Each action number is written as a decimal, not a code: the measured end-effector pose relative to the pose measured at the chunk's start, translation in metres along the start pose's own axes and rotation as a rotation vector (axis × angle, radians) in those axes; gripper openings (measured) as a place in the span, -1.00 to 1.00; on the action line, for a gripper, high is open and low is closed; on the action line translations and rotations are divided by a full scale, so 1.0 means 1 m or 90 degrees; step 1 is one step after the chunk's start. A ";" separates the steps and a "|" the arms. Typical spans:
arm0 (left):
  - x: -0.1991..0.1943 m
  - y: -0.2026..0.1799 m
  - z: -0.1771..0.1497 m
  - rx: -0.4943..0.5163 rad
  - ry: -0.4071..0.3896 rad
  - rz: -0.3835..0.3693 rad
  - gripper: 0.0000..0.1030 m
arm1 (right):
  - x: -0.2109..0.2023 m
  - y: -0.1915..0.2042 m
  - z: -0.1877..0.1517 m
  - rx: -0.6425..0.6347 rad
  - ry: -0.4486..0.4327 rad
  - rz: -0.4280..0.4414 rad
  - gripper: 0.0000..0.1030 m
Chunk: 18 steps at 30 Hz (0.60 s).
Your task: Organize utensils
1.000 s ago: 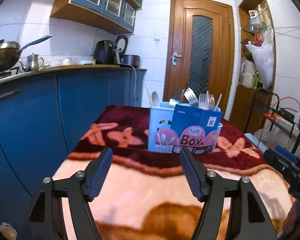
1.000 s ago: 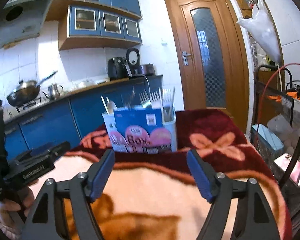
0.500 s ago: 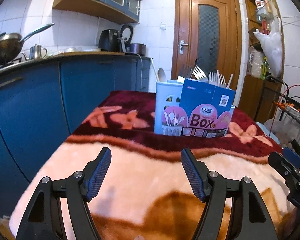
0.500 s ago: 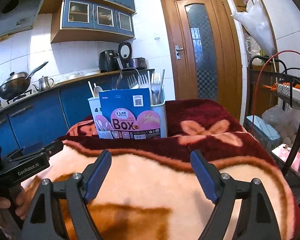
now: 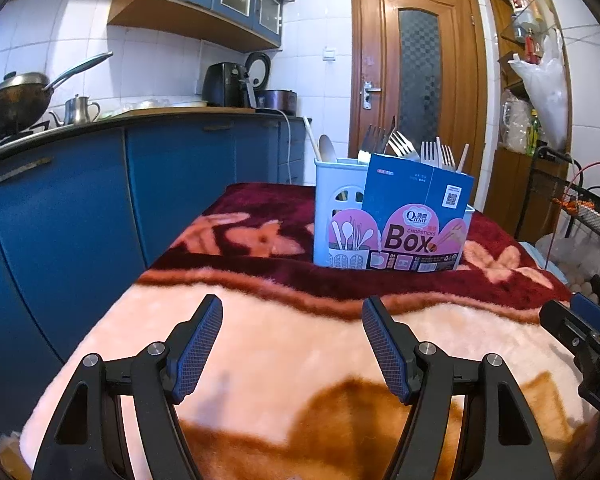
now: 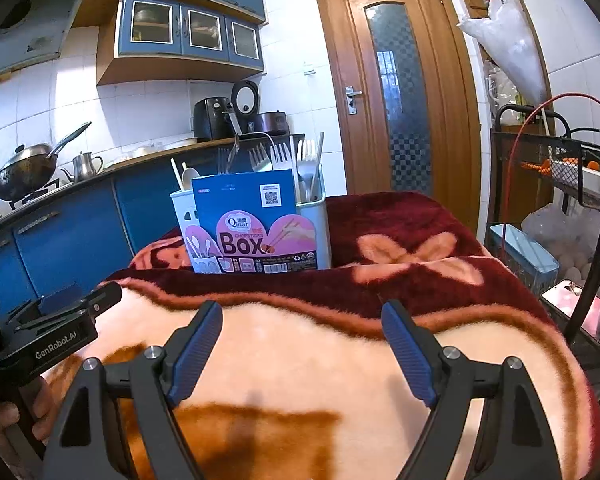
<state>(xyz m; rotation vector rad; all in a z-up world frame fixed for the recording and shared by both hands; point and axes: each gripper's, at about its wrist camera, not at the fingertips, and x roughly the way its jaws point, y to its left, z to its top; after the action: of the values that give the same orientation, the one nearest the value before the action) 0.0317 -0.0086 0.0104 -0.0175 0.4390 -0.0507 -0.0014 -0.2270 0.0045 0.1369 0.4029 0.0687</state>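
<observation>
Left wrist view: the utensil holder (image 5: 342, 216), a pale plastic caddy with a blue and pink "Box" card label (image 5: 414, 220) across its front, stands upright on the dark red far part of the blanket (image 5: 300, 344) that covers the table. Forks (image 5: 400, 146), a spoon (image 5: 327, 148) and what look like chopsticks (image 5: 311, 138) stand in it, handles down; which compartment each sits in is hard to tell from here. The left gripper (image 5: 292, 344) hovers over the peach part of the blanket, well short of the holder, jaws spread wide with nothing between them. The right gripper (image 6: 302, 348) hangs likewise over the blanket, spread and empty, with the holder (image 6: 320, 232) ahead of it and slightly to its left. Each gripper shows at the edge of the other's view. Behind stand blue kitchen cabinets (image 5: 80, 200), a wok (image 5: 12, 100) and kettle (image 5: 78, 110) on the counter, and a closed wooden door (image 5: 416, 80).
</observation>
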 end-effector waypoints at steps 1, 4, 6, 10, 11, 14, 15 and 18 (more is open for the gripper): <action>0.000 0.000 0.000 0.000 0.000 0.001 0.43 | 0.000 0.000 0.000 -0.001 0.000 0.000 0.63; -0.001 0.000 0.000 -0.002 -0.001 0.003 0.43 | 0.000 0.000 0.000 -0.001 0.000 0.000 0.63; -0.001 -0.001 0.000 -0.001 -0.002 0.003 0.43 | 0.000 0.000 0.000 -0.001 0.000 0.000 0.63; -0.002 -0.001 0.000 0.000 -0.004 0.002 0.43 | 0.000 0.001 -0.001 -0.001 0.001 0.000 0.63; -0.002 -0.001 -0.001 0.000 -0.005 0.002 0.43 | 0.000 0.001 -0.001 -0.001 0.001 0.000 0.63; -0.002 -0.001 -0.001 0.002 -0.005 0.002 0.43 | 0.000 0.001 0.000 -0.001 0.001 0.000 0.63; -0.002 -0.001 -0.001 0.003 -0.006 0.002 0.43 | 0.000 0.001 -0.001 -0.001 0.001 0.000 0.63; -0.003 -0.002 -0.001 0.005 -0.007 0.002 0.43 | 0.000 0.000 0.000 -0.001 0.001 0.000 0.63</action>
<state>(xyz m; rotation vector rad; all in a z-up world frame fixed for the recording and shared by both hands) 0.0285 -0.0101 0.0112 -0.0093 0.4274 -0.0487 -0.0014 -0.2266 0.0041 0.1354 0.4040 0.0683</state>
